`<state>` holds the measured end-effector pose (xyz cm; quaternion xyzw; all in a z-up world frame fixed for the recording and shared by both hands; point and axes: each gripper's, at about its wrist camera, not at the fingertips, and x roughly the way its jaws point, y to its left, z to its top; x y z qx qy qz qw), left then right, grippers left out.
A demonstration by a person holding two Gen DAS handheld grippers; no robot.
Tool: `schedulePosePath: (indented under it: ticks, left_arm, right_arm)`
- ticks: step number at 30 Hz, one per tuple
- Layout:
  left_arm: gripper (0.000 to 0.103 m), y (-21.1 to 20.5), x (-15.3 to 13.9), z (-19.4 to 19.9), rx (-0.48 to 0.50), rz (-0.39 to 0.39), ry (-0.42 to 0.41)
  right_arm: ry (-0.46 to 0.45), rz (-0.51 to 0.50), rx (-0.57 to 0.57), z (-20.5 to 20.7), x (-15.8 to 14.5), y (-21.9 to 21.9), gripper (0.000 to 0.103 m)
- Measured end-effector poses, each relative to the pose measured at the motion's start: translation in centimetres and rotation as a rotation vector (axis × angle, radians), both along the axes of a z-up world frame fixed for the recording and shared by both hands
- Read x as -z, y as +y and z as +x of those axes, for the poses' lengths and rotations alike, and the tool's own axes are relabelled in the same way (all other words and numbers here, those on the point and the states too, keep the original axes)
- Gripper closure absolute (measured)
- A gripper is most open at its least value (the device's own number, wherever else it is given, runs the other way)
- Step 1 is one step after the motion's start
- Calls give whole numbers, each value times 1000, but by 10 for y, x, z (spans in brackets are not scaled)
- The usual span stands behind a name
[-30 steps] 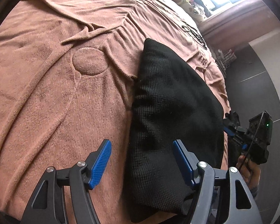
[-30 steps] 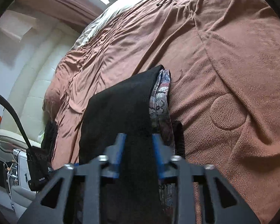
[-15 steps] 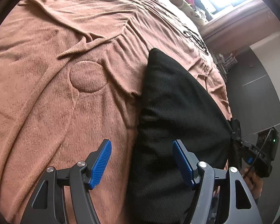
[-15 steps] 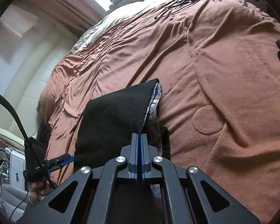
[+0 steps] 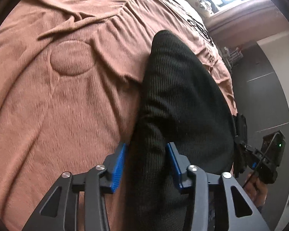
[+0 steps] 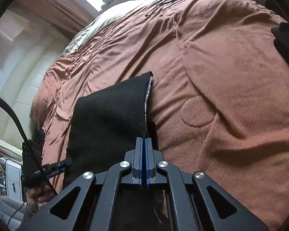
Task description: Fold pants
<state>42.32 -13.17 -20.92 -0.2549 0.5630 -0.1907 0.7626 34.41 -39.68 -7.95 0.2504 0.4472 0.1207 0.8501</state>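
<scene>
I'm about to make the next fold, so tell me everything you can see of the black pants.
The black pants are ribbed knit, folded into a thick bundle on the brown blanket. A patterned grey lining shows along one edge. The left claw straddles a bunched fold, fingers close on either side. The right claw is shut on the near edge.

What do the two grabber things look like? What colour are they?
Both are black with blue ribbed pads inside their fingers and round silver bolts at the joints. The left gripper and right gripper have triangle-shaped holes in their frames. A black cable runs to the left one, which has white lettering. From the left view, the right one shows a tiny green light.
</scene>
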Motion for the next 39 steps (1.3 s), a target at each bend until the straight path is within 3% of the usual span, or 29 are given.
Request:
schedulePosePath:
  ticks: [2,7,9,11,13,22,28,29,30,31,32,39]
  left_arm:
    - [77,-3,0,-3,19,12,-5]
    - [81,-8,-1,-5,30,38,-3]
    - [81,-8,-2,-5,31,40,-3]
    - [82,-9,-2,-6,34,44,-5]
    - [82,-9,-3,-6,33,46,-6]
    - [82,-18,-4,-2,32,63,-4]
    - [81,-18,-4,-3,28,67,-2]
    - [82,-18,-5,-3,28,69,-2]
    - [82,-19,-5,-4,29,71,-1]
    - [81,-18,-6,-5,30,74,-1]
    - [81,-18,-7,-6,30,80,-1]
    - [75,-9,-6,-25,32,91,9]
  right_arm:
    - [3,10,-6,-1,-1,1,103]
    - [-3,32,-33,-18,-6,3,101]
    - [6,33,-38,-27,-4,2,88]
    - [3,37,-44,-35,0,0,51]
    - [-4,38,-35,-44,2,-4,48]
    - [42,47,-146,-62,23,-2,48]
    - [63,-13,-207,-65,44,14,48]
    - [53,-15,-208,-65,44,15,52]
    - [49,-21,-214,-66,43,16,63]
    - [60,-16,-230,-67,43,17,87]
    - [73,-12,-240,-68,44,17,93]
    - [74,21,-258,-79,28,24,97]
